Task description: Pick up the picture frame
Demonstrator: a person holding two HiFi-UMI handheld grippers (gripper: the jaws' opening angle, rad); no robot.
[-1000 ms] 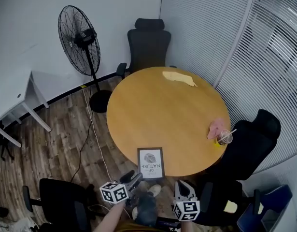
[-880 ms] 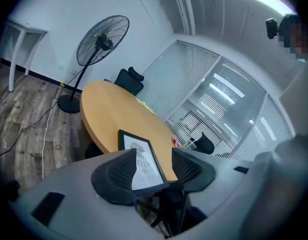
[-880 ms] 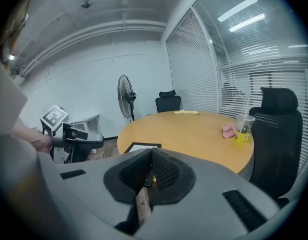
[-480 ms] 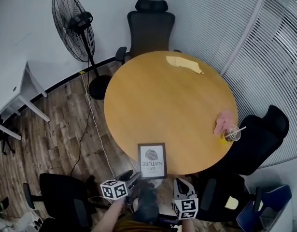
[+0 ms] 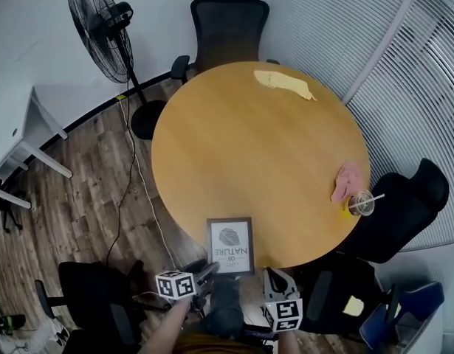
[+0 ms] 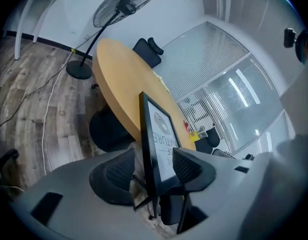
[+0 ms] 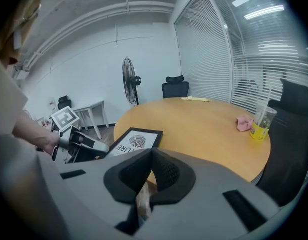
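The black picture frame (image 5: 230,245), with a white print inside, lies at the near edge of the round wooden table (image 5: 241,153) and sticks out a little over the rim. My left gripper (image 5: 209,272) is at the frame's near left corner. In the left gripper view the frame (image 6: 155,134) stands edge-on between the jaws of that gripper (image 6: 152,167). The jaws are open, one on each side of the frame, with small gaps. My right gripper (image 5: 275,278) hangs just off the table edge to the frame's right. It is shut (image 7: 151,159) and empty.
A yellow cloth (image 5: 284,83) lies at the table's far side. A pink cloth (image 5: 348,181) and a cup with a straw (image 5: 362,203) sit at its right edge. Black chairs (image 5: 230,21) (image 5: 404,212) (image 5: 94,301), a standing fan (image 5: 101,21) and a white desk (image 5: 12,139) surround the table.
The head view has shifted slightly, so the table sits a bit further left and up in view. Both grippers keep their places by the frame. No grip change shows.
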